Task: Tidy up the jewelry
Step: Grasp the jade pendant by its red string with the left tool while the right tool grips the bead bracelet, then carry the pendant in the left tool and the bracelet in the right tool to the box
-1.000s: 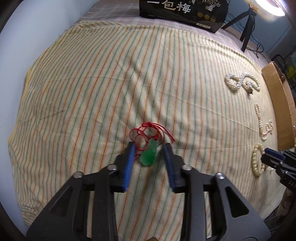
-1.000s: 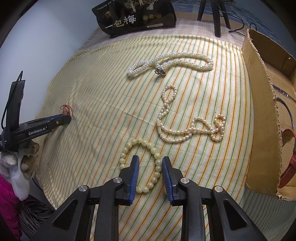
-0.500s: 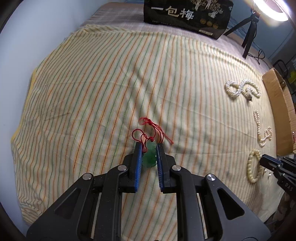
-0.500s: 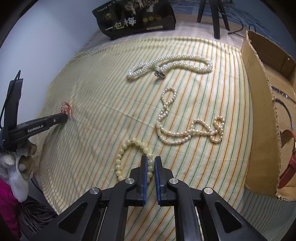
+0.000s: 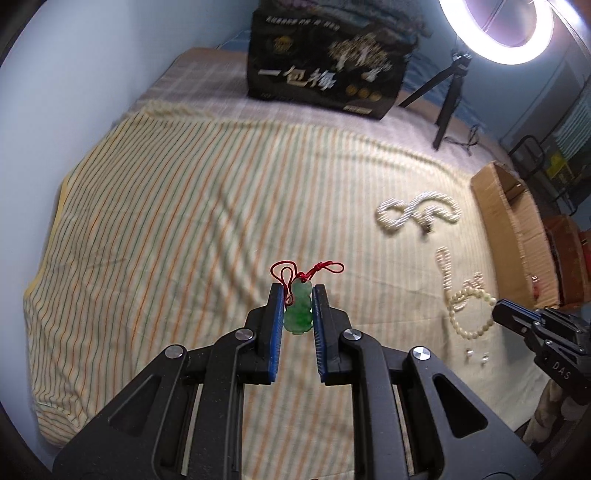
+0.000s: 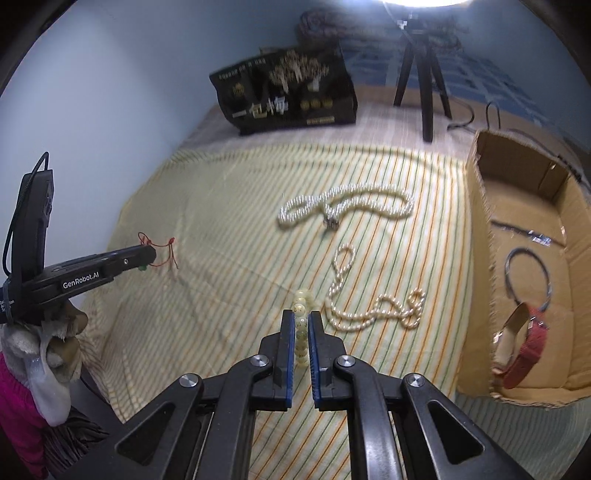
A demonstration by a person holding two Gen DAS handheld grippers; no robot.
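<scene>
Gripping gourd-shaped green pendant point(image 5: 298, 310), beaded bracelet point(image 6: 301, 325).

Light source: ring lamp point(image 5: 506, 27) at the upper right of the left wrist view, blown out to white; same glare at the top edge of the right wrist view.
Brightness: striped cloth point(image 5: 184, 229) evenly lit, room dim.
Blur: motion smear across the stripes.
Distortion: fisheye bending, dark vignetted corners.

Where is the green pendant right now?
In the left wrist view, the green pendant is clamped in the left gripper, above the striped cloth.
</scene>
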